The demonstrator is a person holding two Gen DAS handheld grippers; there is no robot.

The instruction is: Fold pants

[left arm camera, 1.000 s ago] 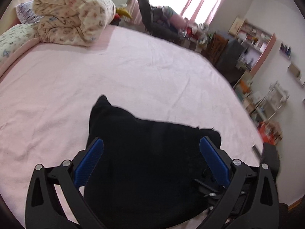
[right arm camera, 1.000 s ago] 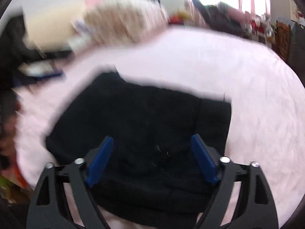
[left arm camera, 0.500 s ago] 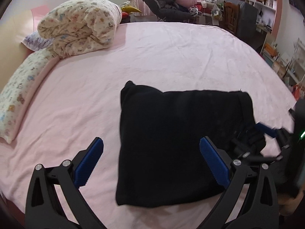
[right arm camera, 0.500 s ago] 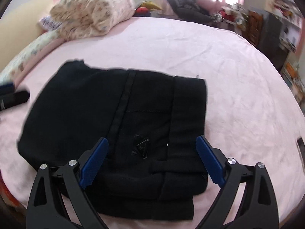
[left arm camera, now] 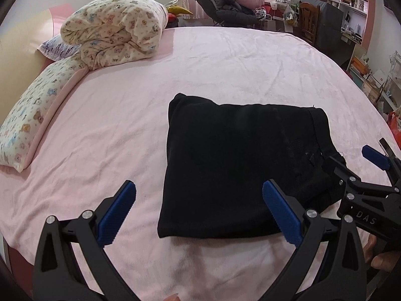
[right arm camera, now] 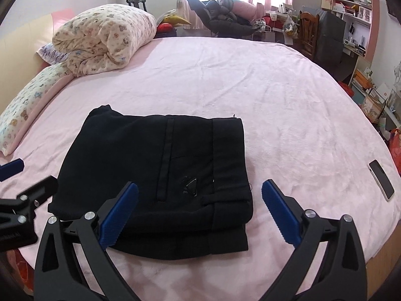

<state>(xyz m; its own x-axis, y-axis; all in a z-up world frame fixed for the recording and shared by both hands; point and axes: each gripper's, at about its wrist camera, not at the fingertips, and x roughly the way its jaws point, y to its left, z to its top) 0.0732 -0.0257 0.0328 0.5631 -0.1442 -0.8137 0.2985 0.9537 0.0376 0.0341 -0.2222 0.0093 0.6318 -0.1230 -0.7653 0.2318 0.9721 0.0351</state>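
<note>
The black pants lie folded into a flat rectangle on the pink bed; they also show in the right wrist view. My left gripper is open and empty, held above the near left part of the pants. My right gripper is open and empty, held above the near right edge of the pants. The right gripper also shows at the right of the left wrist view, and the left gripper at the left edge of the right wrist view.
A rolled floral duvet and a long floral pillow lie at the far left of the bed. A phone lies near the bed's right edge. A chair with clothes and cluttered shelves stand beyond.
Both grippers have pulled back and up from the pants, which now lie farther ahead in both views. The pants lie still and folded.
</note>
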